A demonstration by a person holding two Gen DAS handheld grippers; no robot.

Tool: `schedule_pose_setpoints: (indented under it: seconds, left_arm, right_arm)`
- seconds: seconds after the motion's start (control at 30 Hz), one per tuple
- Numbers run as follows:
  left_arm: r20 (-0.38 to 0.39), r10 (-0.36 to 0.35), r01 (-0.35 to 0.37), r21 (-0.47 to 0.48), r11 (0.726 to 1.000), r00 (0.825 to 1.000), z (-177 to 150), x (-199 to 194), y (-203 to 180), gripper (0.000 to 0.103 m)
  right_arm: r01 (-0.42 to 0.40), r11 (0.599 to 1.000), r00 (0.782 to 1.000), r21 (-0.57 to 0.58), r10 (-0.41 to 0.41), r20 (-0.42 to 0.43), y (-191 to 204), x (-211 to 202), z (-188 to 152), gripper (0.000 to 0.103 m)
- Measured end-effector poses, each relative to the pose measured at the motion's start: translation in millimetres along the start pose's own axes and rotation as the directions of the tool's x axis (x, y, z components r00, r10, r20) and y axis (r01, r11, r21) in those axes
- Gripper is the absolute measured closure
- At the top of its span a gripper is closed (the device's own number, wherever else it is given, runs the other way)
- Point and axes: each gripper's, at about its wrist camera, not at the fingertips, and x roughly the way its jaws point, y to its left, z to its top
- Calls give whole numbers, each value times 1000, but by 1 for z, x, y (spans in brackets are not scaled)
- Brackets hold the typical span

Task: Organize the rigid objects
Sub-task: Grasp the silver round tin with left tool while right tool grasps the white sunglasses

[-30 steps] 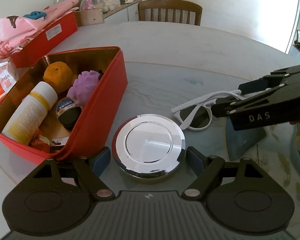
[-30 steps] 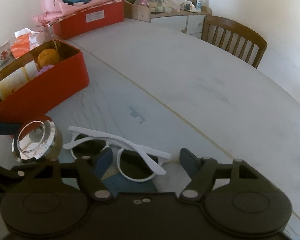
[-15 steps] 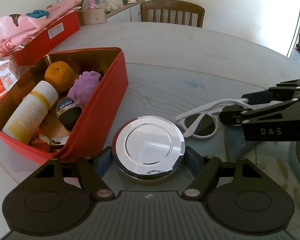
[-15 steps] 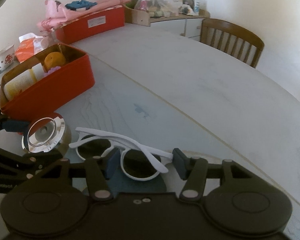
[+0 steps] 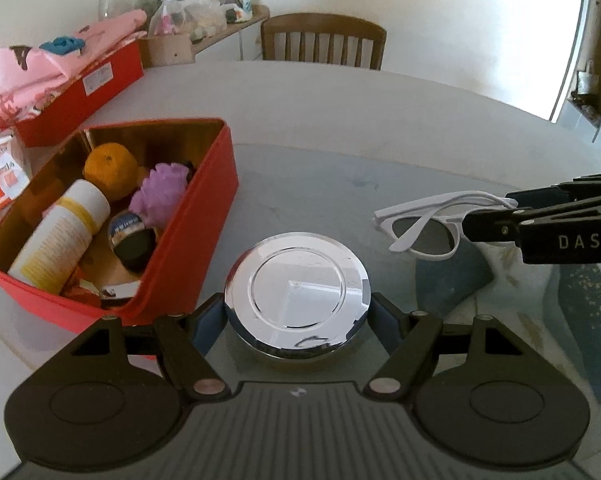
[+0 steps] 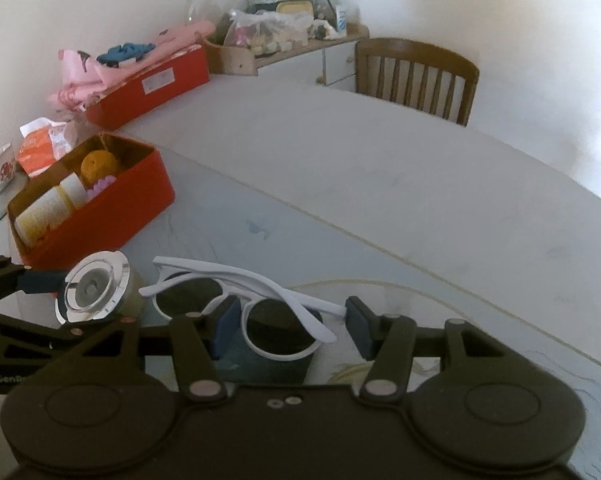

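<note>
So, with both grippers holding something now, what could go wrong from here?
1. The right gripper pinches the white sunglasses only at one lens and folded temple, so they may twist or slip.
2. The left gripper clamps the shiny round jar on smooth sides, so it could slide out.
3. The red tin already looks crowded, so fitting both may be tight.

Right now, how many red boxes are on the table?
2. The open red tin holding the bottle, orange and purple toy sits left of the silver-lidded jar. A longer red box under pink cloth lies farther back by the wall. Others may be out of view.
</note>
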Motion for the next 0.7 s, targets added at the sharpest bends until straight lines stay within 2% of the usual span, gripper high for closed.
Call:
schedule_pose_setpoints:
  seconds: [0.37, 0.7]
  left_arm:
    - [61, -31, 30, 11, 999, 998, 17, -39, 17, 27]
    - [125, -43, 43, 0, 999, 991, 38, -65, 60, 27]
  right_arm:
    - [78, 996, 996, 33, -79, 39, 21, -37, 16, 46]
    - [111, 993, 990, 48, -115, 86, 59, -56, 34, 46]
